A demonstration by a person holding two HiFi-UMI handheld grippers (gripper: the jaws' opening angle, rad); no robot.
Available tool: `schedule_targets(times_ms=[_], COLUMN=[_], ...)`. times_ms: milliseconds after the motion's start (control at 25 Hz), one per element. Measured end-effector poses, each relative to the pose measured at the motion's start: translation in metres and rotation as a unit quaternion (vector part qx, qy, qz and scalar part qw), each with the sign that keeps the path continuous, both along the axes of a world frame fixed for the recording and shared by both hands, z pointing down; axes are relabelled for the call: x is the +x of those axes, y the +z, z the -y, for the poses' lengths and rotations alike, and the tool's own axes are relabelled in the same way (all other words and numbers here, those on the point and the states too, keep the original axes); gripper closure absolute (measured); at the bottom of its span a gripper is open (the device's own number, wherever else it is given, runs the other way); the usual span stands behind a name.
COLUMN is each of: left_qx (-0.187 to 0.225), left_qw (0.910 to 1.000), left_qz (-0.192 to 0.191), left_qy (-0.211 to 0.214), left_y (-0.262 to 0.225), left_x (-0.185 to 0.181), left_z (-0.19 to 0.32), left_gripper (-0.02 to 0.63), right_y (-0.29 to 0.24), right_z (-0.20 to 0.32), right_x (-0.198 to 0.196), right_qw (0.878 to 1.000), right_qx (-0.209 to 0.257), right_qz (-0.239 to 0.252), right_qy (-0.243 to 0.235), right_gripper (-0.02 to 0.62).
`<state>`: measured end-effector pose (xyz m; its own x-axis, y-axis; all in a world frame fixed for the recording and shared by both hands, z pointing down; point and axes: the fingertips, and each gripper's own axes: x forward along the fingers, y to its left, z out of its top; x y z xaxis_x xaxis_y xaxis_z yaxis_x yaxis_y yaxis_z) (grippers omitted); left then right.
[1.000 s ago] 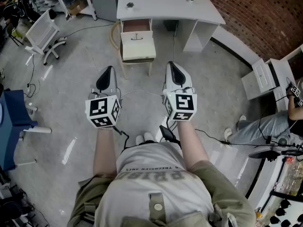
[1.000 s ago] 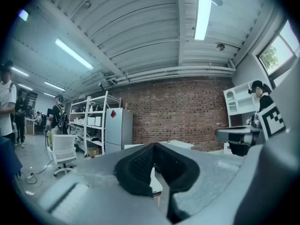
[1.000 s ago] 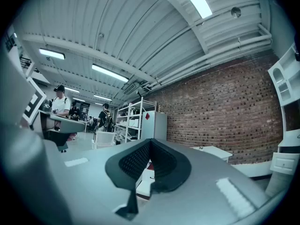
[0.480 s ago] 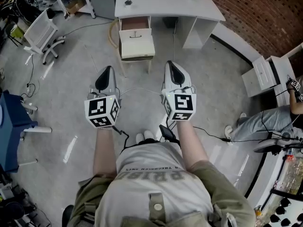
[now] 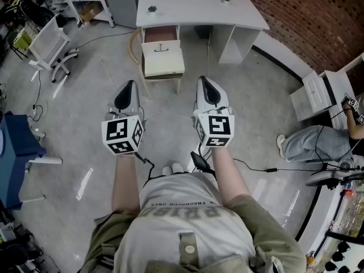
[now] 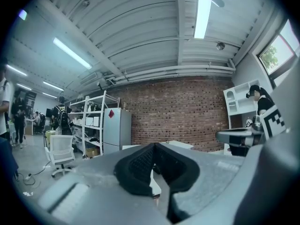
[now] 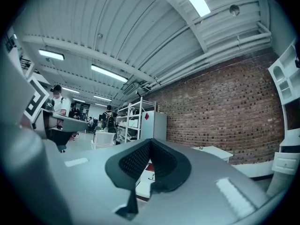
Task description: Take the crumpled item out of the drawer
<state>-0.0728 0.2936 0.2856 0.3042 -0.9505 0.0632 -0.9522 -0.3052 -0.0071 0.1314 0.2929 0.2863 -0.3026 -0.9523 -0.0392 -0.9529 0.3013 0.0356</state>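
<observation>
Upside-down print is seen on the person's shirt (image 5: 181, 212), near; "PRIS" is roughly made out, and the smaller line by it cannot be read. A red diamond sign (image 6: 111, 113) is stuck on the far grey cabinet (image 6: 117, 131), with no legible text.

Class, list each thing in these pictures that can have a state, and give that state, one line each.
Left gripper: shut, empty.
Right gripper: shut, empty.
Drawer: pulled open; contents too small to tell.
Chair: upright, unoccupied.
</observation>
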Motion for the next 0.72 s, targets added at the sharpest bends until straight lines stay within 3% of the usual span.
schedule_targets(times_ms=[240, 320, 400, 480, 720], left_qx=[0.011, 0.008, 0.006, 0.003, -0.012], left_qw=[0.9998, 0.9997, 0.9995, 0.9992, 0.9988], left_qz=[-0.009, -0.012, -0.016, -0.023, -0.023], left_qy=[-0.016, -0.022, -0.027, -0.032, -0.04], left_y=[-0.005, -0.004, -0.003, -0.002, 0.009], left_x=[0.006, 0.005, 0.003, -0.001, -0.009], left_z=[0.01, 0.013, 0.016, 0.019, 0.037], left_gripper=[0.594, 0.465, 0.39, 0.322, 0.304], right_y=[-0.003, -0.003, -0.003, -0.002, 0.009], right_z=[0.016, 0.021, 0.024, 0.028, 0.043], right_x=[0.016, 0.018, 0.016, 0.013, 0.006], right_qw=[0.999, 0.999, 0.998, 0.997, 0.997], right_qx=[0.009, 0.01, 0.012, 0.012, 0.002], right_qz=[0.04, 0.052, 0.059, 0.062, 0.052], right_qy=[-0.006, -0.015, -0.03, -0.041, -0.052], right_gripper=[0.591, 0.523, 0.432, 0.384, 0.361])
